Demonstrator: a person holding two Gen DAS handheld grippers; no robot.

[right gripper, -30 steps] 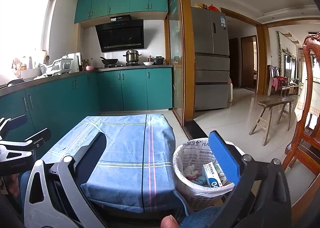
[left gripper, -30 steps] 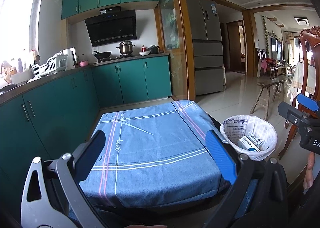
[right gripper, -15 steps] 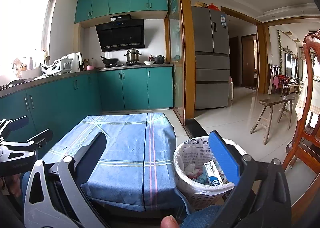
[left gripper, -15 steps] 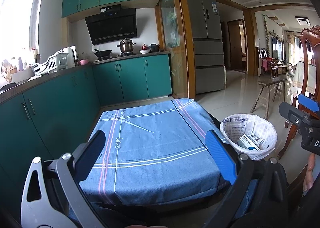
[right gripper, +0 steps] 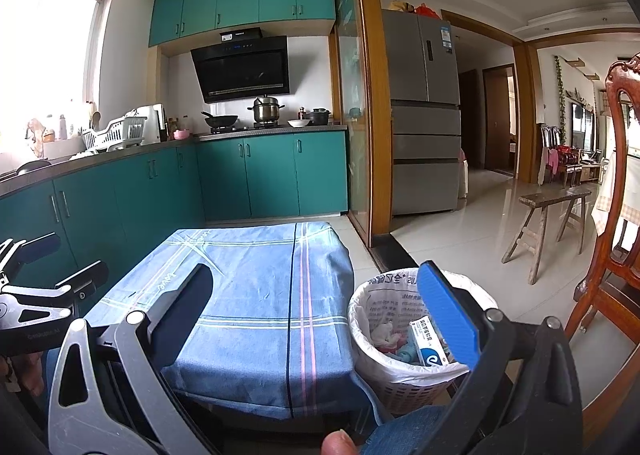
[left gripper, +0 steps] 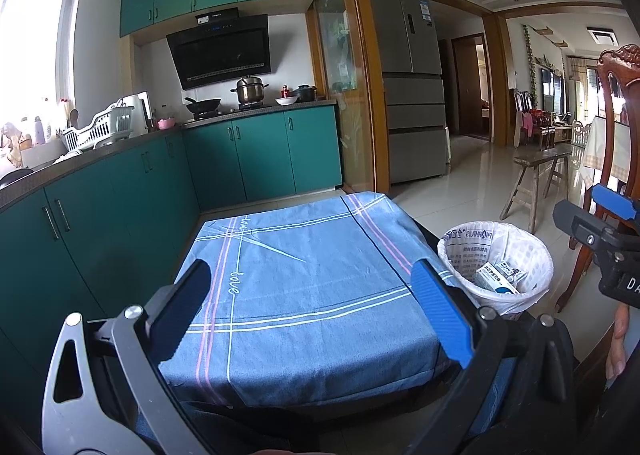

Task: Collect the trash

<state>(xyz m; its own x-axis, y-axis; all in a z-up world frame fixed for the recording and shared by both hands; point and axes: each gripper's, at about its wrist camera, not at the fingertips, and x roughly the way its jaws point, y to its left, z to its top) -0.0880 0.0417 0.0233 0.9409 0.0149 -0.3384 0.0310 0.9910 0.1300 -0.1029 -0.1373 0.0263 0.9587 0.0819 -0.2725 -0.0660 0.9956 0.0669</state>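
Note:
A white bin (left gripper: pixel 496 259) (right gripper: pixel 404 347) with a printed plastic liner stands on the floor right of a low table under a blue cloth (left gripper: pixel 304 287) (right gripper: pixel 256 295). Inside it lie a white and blue carton (left gripper: pixel 498 279) (right gripper: pixel 428 341) and crumpled tissue (right gripper: pixel 384 333). My left gripper (left gripper: pixel 308 315) is open above the near part of the cloth, holding nothing. My right gripper (right gripper: pixel 320 315) is open too, its blue finger (right gripper: pixel 448 311) in front of the bin, and it also shows at the right edge of the left wrist view (left gripper: pixel 600 231). No loose trash shows on the cloth.
Teal kitchen cabinets (left gripper: pixel 120 195) run along the left and back, with pots on the stove (left gripper: pixel 248 91). A grey fridge (left gripper: pixel 412 95) stands behind a wooden door frame. A wooden stool (right gripper: pixel 552 219) and a carved chair (right gripper: pixel 616 255) stand to the right on the tiled floor.
Both views have risen and drawn back very slightly, so the table and bin sit a little lower. Both grippers stay open and empty.

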